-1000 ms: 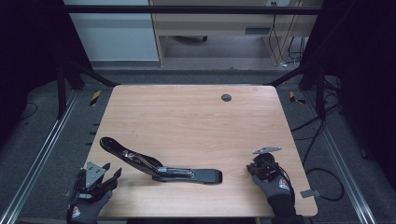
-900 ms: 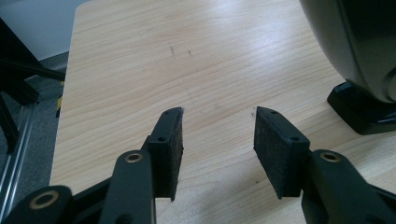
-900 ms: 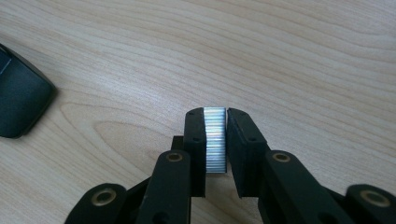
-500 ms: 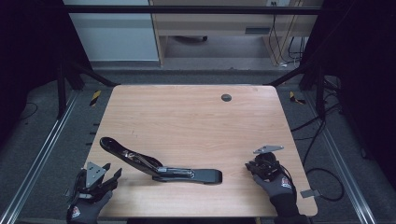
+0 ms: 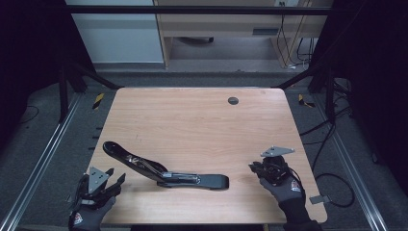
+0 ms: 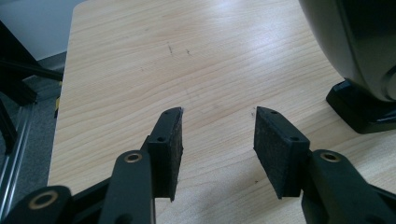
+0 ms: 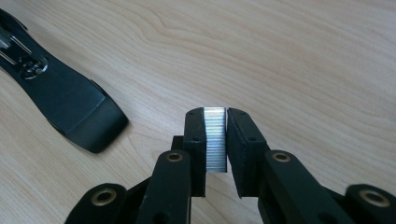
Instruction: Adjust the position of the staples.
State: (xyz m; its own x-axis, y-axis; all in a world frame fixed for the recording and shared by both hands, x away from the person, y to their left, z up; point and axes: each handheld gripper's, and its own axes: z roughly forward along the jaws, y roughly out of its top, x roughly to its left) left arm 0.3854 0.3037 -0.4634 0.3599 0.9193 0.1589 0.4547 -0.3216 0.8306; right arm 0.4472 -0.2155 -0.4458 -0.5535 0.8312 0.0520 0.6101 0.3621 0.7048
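A black stapler [image 5: 163, 171] lies swung open on the wooden table [image 5: 192, 125], its two arms spread from a hinge near the middle. Its base end [image 7: 70, 107] shows in the right gripper view, and one rounded end [image 6: 359, 51] looms in the left gripper view. My right gripper [image 7: 215, 140] is shut on a silver strip of staples [image 7: 215, 140], just right of the stapler's base; in the high view it sits at the front right [image 5: 269, 169]. My left gripper [image 6: 218, 140] stands open over bare wood at the front left corner [image 5: 103, 185], nothing between its pads.
A small dark round grommet [image 5: 233, 100] sits near the table's far edge. Metal rails [image 5: 43, 159] run along both sides of the table. Cables [image 5: 332, 178] lie on the floor at the right. A desk and cabinet stand beyond the far edge.
The right gripper with the staple strip has shifted slightly toward the front of the table. The left gripper and the stapler have not moved.
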